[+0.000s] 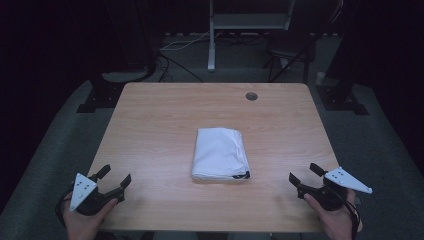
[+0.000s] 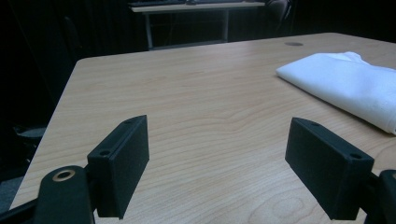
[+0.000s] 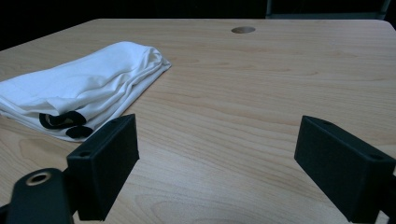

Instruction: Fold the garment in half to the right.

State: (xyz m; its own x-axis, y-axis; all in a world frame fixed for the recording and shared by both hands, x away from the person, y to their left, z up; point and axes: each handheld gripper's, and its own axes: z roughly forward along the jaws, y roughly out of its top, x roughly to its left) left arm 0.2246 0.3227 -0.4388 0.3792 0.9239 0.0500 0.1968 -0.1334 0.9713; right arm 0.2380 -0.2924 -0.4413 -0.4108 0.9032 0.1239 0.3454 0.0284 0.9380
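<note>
In the high view, nearest the camera, the left gripper [image 1: 115, 179] and the right gripper [image 1: 304, 174] rest at the near corners of the worktop [image 1: 160, 115], each held in a hand, fingers spread wide and empty. The folded white cloth [image 1: 220, 154] lies between them and a little ahead, well apart from both.

In the left gripper view, the black fingers [image 2: 122, 163] stand released over bare wood; the cloth [image 2: 350, 86] lies ahead and off past the right finger.

In the right gripper view, the fingers [image 3: 105, 163] are likewise open; the cloth [image 3: 88, 91] lies ahead, past the left finger, its stacked edges and a black mark turned this way.

This looks like the start: nothing is gripped yet. The next move probably calls for bringing both grippers inward to the cloth's near edge and pinching a layer there.
</note>
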